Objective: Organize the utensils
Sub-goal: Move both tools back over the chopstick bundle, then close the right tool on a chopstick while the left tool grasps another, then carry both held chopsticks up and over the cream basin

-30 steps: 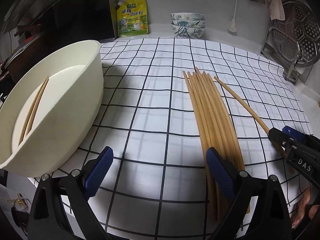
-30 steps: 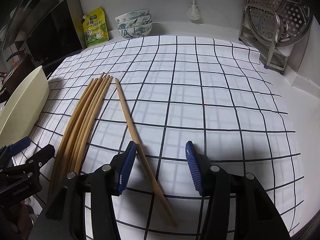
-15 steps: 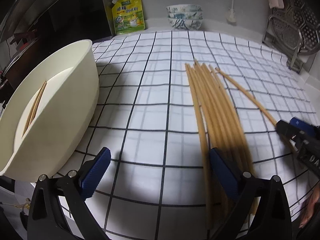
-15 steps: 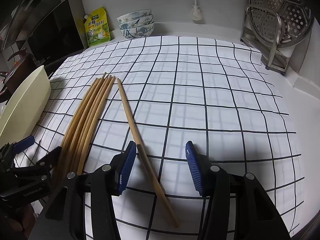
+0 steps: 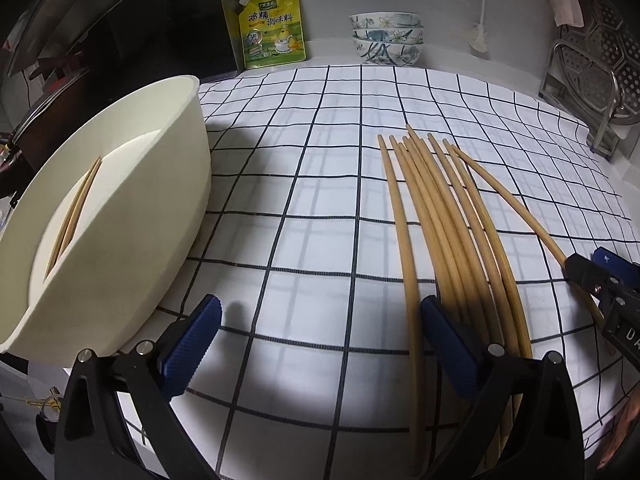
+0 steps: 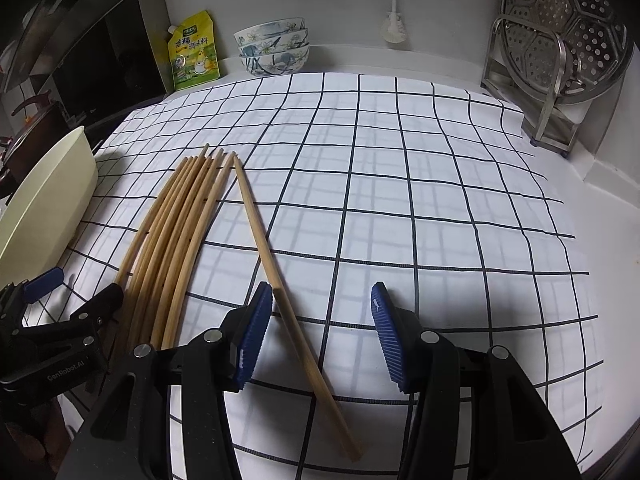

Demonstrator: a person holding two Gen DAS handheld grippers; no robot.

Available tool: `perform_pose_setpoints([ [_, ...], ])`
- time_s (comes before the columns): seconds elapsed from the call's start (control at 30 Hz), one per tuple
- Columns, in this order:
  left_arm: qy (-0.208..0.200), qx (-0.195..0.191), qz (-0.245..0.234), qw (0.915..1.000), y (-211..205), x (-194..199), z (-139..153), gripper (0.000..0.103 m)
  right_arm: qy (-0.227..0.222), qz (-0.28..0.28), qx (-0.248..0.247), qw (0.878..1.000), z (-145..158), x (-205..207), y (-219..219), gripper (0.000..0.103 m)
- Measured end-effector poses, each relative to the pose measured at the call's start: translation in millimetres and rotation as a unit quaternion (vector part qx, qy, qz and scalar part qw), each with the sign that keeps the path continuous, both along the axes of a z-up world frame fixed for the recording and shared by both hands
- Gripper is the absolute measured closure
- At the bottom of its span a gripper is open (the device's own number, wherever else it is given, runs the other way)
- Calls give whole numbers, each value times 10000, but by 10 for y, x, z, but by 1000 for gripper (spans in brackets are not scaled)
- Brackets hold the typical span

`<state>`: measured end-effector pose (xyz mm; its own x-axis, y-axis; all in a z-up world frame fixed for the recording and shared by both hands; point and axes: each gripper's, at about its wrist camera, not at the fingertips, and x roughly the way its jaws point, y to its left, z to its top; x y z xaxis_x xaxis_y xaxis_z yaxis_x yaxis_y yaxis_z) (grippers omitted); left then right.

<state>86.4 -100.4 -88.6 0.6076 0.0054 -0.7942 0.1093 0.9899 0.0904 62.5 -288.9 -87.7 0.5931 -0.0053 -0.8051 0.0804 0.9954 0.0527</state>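
We see a yellow seasoning pouch beside stacked floral bowls, and a perforated steamer tray on its rack.

1. The right gripper hovers over a checked cloth on the tabletop, jaws apart.
2. A single chopstick lies between the jaws, close beside the left pad; contact cannot be told.
3. A bundle of chopsticks lies to its left.
4. The left gripper shows at the left edge, beside a cream tub.
5. Stacked bowls stand at the back wall.
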Motion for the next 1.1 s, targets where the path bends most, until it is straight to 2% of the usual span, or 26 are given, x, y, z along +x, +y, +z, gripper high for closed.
perform_pose_setpoints([
  [0.1,-24,-32,-10,10000,-13,13,-2,8,-5,92,-108,9999,-11,15,57,53],
  [0.2,-42,-199,-89,9998,-20,1,5,21,-21,183,-156,9997,-15,29,107,53],
  [0.27,-54,-250,-178,9995,-48,-6,18,37,-35,259,-302,9992,-24,47,188,56],
  [0.3,-50,-274,-230,9993,-62,-11,25,41,-62,317,-372,9988,-26,51,237,66],
  [0.33,-34,-313,-293,9991,-84,-14,33,51,-86,399,-354,9985,-23,50,275,72],
  [0.37,-21,-333,-341,9989,-102,-17,41,62,-90,463,-362,9982,-20,54,307,84],
  [0.4,-17,-323,-367,9988,-117,-19,45,68,-92,503,-406,9979,-19,56,334,94],
  [0.47,35,-362,-443,9984,-137,-13,54,95,-102,529,-394,9978,-19,50,347,96],
  [0.8,73,-582,-458,9972,-45,-104,185,96,-290,289,658,9970,72,-17,77,97],
  [1.1,-294,-838,-636,9940,68,-283,562,96,-606,178,1068,9923,247,-135,7,97],
])
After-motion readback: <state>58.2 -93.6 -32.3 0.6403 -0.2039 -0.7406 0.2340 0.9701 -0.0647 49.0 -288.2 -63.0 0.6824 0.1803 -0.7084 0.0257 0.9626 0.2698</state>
